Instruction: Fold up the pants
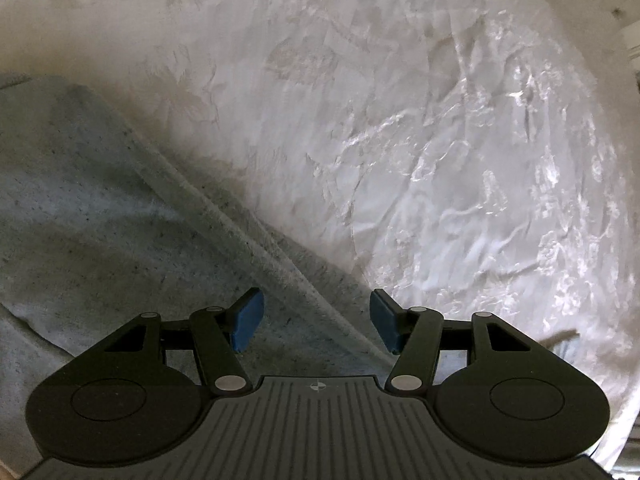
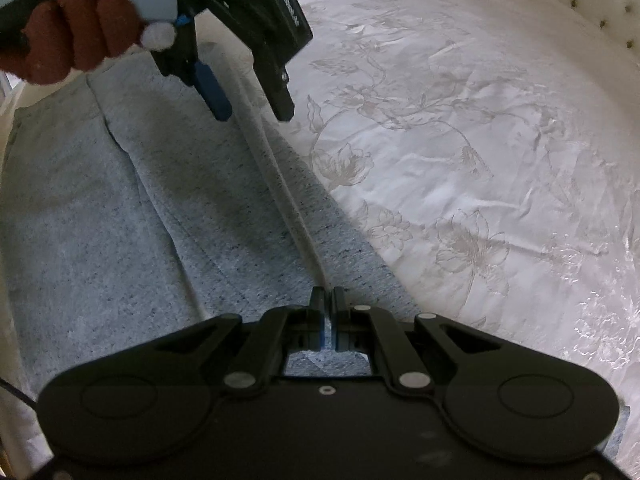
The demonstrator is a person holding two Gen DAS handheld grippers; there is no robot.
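Grey heathered pants [image 2: 120, 208] lie on a white bedspread, with a raised fold ridge [image 2: 280, 184] running from the far left toward me. My right gripper [image 2: 328, 312] is shut on the near end of that ridge. My left gripper [image 1: 316, 320] is open, its blue pads on either side of the same ridge [image 1: 256, 236] just above the cloth. It also shows in the right wrist view [image 2: 252, 112], held by a hand at the top left, with the ridge between its fingers.
The white floral bedspread [image 2: 460, 160] covers the right side of both views. A tufted cream headboard [image 2: 592, 4] stands at the far right. The pants [image 1: 80, 200] fill the left of the left wrist view.
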